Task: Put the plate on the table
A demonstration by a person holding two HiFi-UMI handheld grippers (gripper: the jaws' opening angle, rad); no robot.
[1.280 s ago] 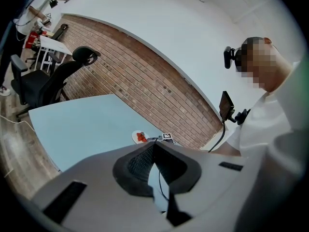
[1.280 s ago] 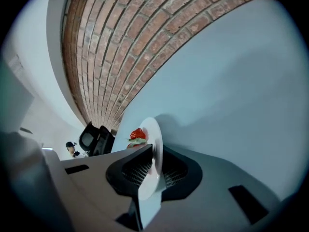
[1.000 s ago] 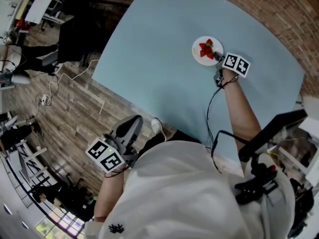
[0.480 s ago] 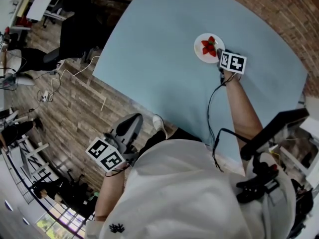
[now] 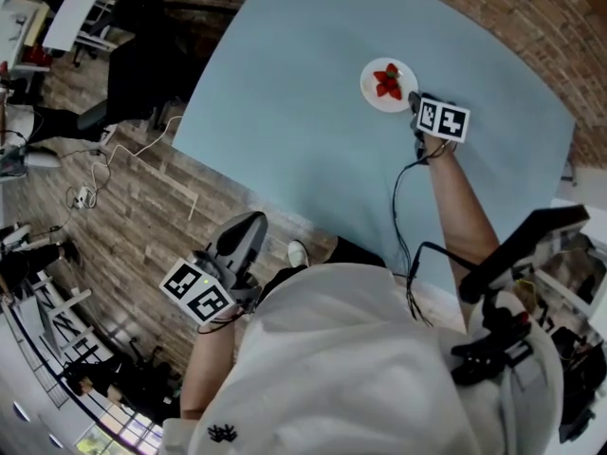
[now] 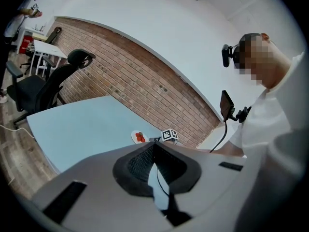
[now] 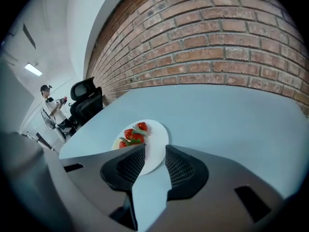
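Resting flat on the light-blue counter [image 5: 303, 112] [image 7: 231, 115], one white plate [image 5: 377, 98] [image 7: 154, 144] is recorded, released and lying just ahead of the right tool [image 5: 413, 102] [image 7: 155, 147].

Contents: red strawberries [image 5: 388, 81] [image 7: 133, 134] with green leaves, heaped on the part of the plate farther from that tool and left of its line.

Right tool: jaws spread wide, having just been opening. The plate's near rim is seen in the gap at the jaw tips, with neither pad pressed on it; nothing is gripped. A marker cube [image 5: 443, 119] is carried on the tool, and a black cable [image 5: 403, 207] is run back from it along the forearm.

Left tool [image 5: 254, 218] [image 6: 153, 144]: held off the counter's edge, over the wooden floor [image 5: 123, 216], well apart from the plate, which is seen far ahead of its tips. Jaws are brought together at the tips, with nothing between them.

Beyond the right tool: a brick wall [image 7: 217, 47] behind the counter, and a black office chair [image 7: 87, 100] far to its left.
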